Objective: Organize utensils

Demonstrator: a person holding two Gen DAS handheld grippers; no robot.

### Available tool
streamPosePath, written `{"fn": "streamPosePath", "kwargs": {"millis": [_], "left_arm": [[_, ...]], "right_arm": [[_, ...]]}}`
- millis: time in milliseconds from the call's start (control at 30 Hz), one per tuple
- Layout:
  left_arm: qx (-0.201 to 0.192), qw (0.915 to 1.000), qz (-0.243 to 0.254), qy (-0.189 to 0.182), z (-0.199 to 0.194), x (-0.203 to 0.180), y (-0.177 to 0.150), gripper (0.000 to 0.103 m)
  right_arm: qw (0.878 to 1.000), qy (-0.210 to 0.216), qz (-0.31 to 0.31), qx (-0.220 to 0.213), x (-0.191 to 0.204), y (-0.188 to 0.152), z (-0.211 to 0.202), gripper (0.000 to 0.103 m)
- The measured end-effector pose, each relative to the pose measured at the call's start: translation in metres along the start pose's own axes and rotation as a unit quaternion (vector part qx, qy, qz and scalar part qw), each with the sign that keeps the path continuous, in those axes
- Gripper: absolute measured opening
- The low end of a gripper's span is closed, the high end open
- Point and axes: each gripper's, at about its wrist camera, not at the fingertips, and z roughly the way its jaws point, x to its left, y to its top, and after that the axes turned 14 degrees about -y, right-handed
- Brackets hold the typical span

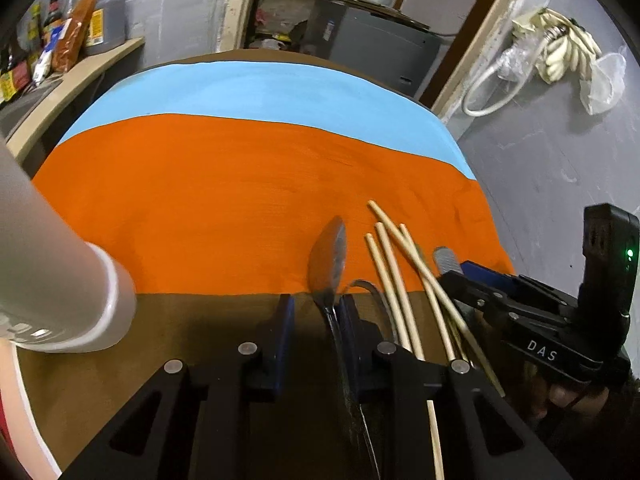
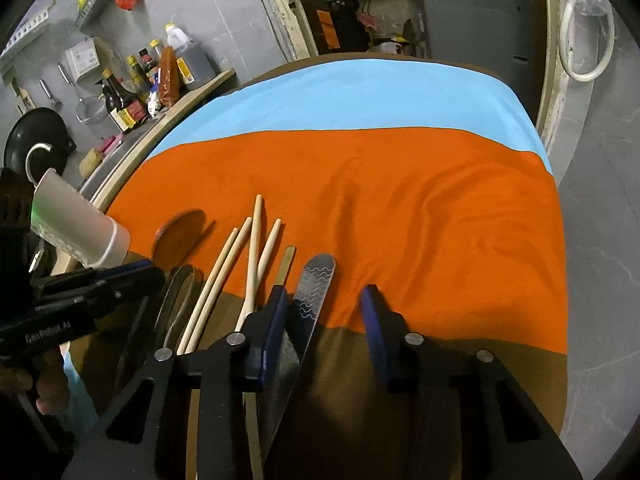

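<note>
Your utensils lie in a loose row at the near edge of the cloth (image 2: 400, 200). The steel spoon (image 1: 329, 260) is stiff, slick and fairly light; your left gripper (image 1: 312, 312) stands spread around its neck, one pad just touching, so pinch there. The patterned handle (image 2: 314, 292) sits between your right gripper (image 2: 326, 308) fingers, unpinched. The chopsticks (image 2: 236, 276) are light, rigid and roll easily.
</note>
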Motion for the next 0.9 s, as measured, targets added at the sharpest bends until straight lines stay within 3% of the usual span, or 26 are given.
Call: {"fn": "streamPosePath", "kwargs": {"millis": [100, 167, 400, 467, 533, 700, 900], "left_arm": [[0.005, 0.9998, -0.021, 0.004, 0.002, 0.01, 0.002, 0.019], [0.005, 0.9997, -0.024, 0.001, 0.003, 0.013, 0.005, 0.018], [0.013, 0.9991, -0.036, -0.015, 0.016, 0.019, 0.023, 0.018], [0.014, 0.9985, -0.048, -0.024, 0.02, 0.021, 0.027, 0.016], [0.019, 0.9982, -0.052, -0.02, 0.024, 0.02, 0.029, 0.006], [0.026, 0.9981, -0.049, -0.027, 0.024, 0.017, 0.027, 0.005], [0.023, 0.9991, -0.035, -0.006, 0.025, 0.016, 0.031, 0.006]], "right_arm": [[1.0, 0.015, 0.01, 0.012, -0.003, 0.002, 0.002, 0.026], [0.999, 0.027, 0.009, 0.018, -0.003, 0.004, 0.003, 0.017], [0.998, 0.052, 0.028, 0.036, -0.006, 0.003, 0.011, 0.013], [0.997, 0.059, 0.037, 0.039, -0.007, 0.002, 0.011, 0.007], [0.996, 0.064, 0.044, 0.039, -0.006, 0.001, 0.011, 0.006], [0.996, 0.065, 0.055, 0.037, -0.006, -0.003, 0.005, 0.005], [0.995, 0.067, 0.065, 0.04, -0.008, -0.01, 0.006, 0.005]]}}
